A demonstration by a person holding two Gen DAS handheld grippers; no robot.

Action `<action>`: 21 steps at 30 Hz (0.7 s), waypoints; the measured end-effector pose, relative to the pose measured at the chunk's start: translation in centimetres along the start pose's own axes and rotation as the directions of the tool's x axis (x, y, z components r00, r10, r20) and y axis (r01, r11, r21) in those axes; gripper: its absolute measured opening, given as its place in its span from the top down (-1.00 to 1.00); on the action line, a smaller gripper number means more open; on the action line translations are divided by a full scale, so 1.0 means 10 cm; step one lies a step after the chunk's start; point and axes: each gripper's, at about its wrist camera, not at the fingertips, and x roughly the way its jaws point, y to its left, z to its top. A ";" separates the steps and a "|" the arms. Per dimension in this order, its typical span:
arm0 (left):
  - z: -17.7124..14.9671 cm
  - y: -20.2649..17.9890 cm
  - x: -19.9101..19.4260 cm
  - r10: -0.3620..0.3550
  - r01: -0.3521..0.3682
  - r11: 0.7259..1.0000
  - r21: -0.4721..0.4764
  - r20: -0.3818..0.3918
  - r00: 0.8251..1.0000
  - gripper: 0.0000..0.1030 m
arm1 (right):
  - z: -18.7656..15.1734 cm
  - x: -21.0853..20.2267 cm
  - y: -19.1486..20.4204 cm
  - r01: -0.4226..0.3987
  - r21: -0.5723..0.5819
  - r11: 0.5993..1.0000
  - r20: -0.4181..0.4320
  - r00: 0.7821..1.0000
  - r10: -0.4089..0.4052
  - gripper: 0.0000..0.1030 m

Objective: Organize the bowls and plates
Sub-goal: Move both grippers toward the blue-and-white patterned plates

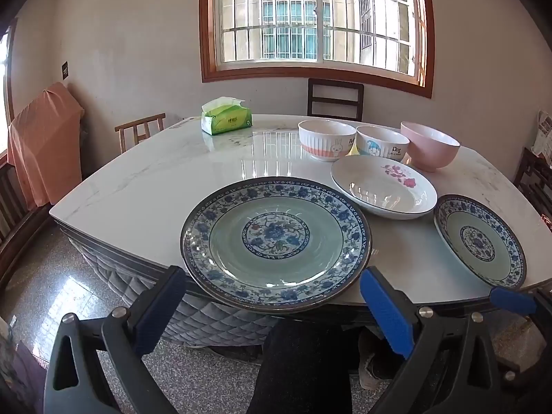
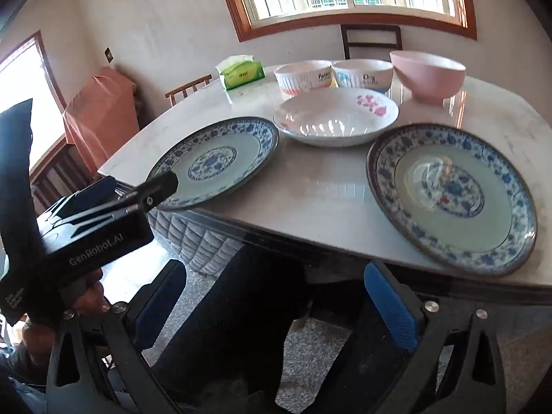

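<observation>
While both grippers hang before the tabletop (image 1: 145,186) with jaws spread and holding nothing, the large blue plate (image 1: 276,241) lies just beyond the left gripper (image 1: 272,296), the smaller blue plate (image 2: 452,196) beyond the right gripper (image 2: 276,293), the white plate (image 2: 336,120) and three bowls (image 2: 365,74) farther off.

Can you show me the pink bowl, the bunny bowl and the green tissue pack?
pink bowl (image 1: 431,151), left wrist view, outer side.
bunny bowl (image 1: 326,145), left wrist view, ribbed side.
green tissue pack (image 1: 231,122), left wrist view, front face.
</observation>
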 end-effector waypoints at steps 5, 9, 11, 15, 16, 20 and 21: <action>0.04 0.04 0.05 0.009 -0.009 1.000 0.016 -0.004 1.000 -0.99 | 0.22 0.01 -0.05 -0.085 0.040 0.996 -0.017 0.996 0.085 -0.99; 0.14 0.07 0.11 0.036 -0.033 0.998 0.050 -0.045 0.998 -0.99 | 0.32 0.15 -0.02 -0.151 0.069 0.986 -0.058 0.986 0.155 -0.99; 0.19 0.14 0.15 -0.021 0.025 0.998 0.060 -0.066 0.998 -0.99 | 0.42 0.25 -0.03 -0.188 0.090 0.978 -0.083 0.977 0.195 -0.97; 0.33 0.30 0.32 -0.049 0.052 0.998 0.019 -0.150 0.987 -0.99 | 0.56 0.43 0.00 -0.236 0.106 0.966 -0.115 0.962 0.247 -0.77; 0.36 0.33 0.37 -0.044 0.048 0.999 0.020 -0.166 0.985 -0.99 | 0.60 0.48 -0.01 -0.247 0.123 0.961 -0.119 0.958 0.261 -0.65; 0.47 0.44 0.51 -0.035 0.042 0.999 0.033 -0.189 0.981 -0.99 | 0.70 0.70 -0.05 -0.278 0.192 0.941 -0.147 0.940 0.308 -0.40; 0.50 0.47 0.55 -0.032 0.039 0.999 0.035 -0.196 0.980 -0.99 | 0.72 0.75 -0.06 -0.282 0.206 0.937 -0.153 0.937 0.315 -0.39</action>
